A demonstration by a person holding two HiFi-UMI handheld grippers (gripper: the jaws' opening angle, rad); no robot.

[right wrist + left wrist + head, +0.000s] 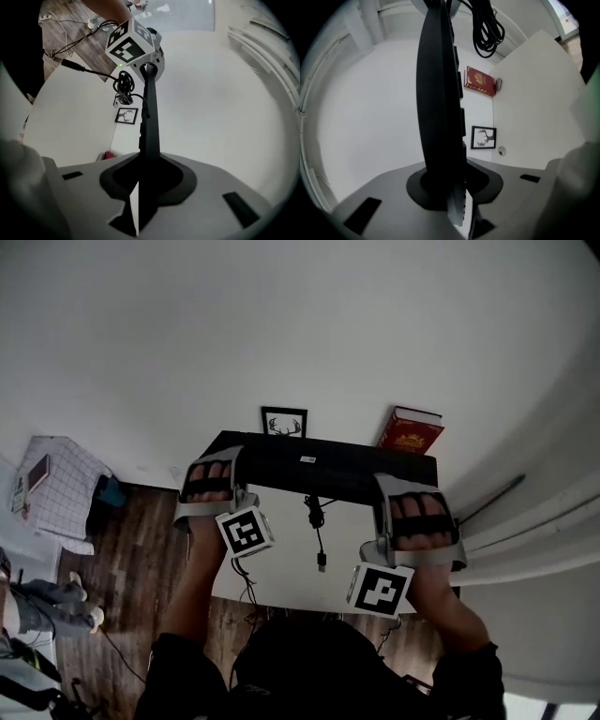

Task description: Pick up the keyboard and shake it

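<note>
While the person's two hands are raised in front of the body, each bears a gripper that pinches one short end of the keyboard (328,470). The left gripper (214,470) has its jaws pressed on the left end, and the right gripper (412,507) is clamped on the right end. In each gripper view the black slab runs edge-on straight out from between the jaws. From the right gripper view it reaches as far as the marker cube (131,42) of the other gripper.

So the long axis of the keyboard lies from one hand to the other, across the person, and neither hand is nearer than its partner. A shake would likely call for both hands to travel together, since a pull apart could slip an end out of its pinch.

From the middle of the keyboard a cable (317,521) hangs in a bundle with its plug loose. It dangles above the white table (281,573), which the keyboard does not touch.

Beyond, at the far edge of the table by the wall, stand a small picture frame (284,422) and, to its right, a red book (410,432).
</note>
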